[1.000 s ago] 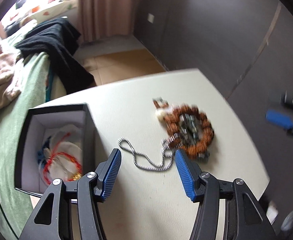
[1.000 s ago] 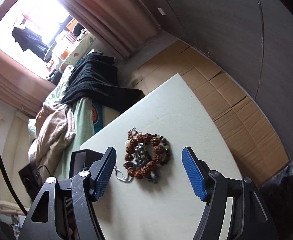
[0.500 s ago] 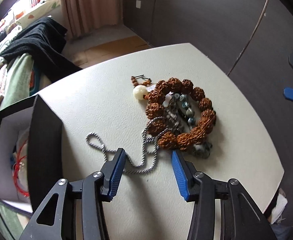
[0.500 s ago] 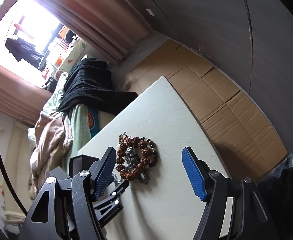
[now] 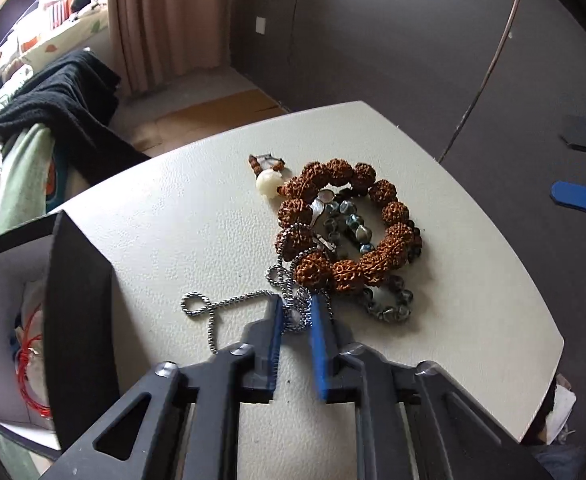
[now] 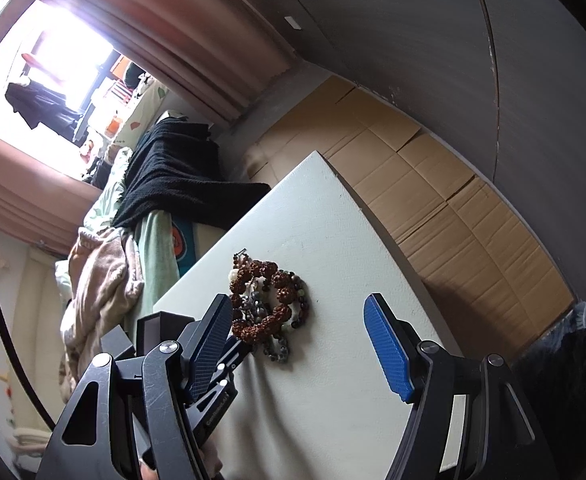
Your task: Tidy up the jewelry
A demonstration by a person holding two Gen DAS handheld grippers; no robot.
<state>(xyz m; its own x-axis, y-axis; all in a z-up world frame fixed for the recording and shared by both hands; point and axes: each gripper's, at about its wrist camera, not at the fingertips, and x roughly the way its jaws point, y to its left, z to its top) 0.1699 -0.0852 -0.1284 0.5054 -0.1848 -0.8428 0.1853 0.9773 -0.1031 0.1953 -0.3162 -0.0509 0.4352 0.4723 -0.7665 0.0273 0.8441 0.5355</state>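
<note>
left hand-held gripper [image 5: 296, 312] clenched on silver chain [image 5: 229, 304] beside brown bead bracelet [image 5: 345, 220]; lift slowly, untangling; right hand-held gripper [image 6: 297, 344] released.

bead bracelets [image 5: 349, 224] and chain [image 5: 229, 304] on table [image 5: 197, 224], box [image 5: 73, 304] left

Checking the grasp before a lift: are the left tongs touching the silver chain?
Touching. The left wrist view shows the left tongs shut on the silver chain, with strands bunched between both blue pads.

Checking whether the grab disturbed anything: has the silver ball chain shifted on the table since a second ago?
Yes. The silver ball chain now bunches between the left hand-held gripper pads, drawn toward the brown bead bracelet, its loop nearer them.
</note>
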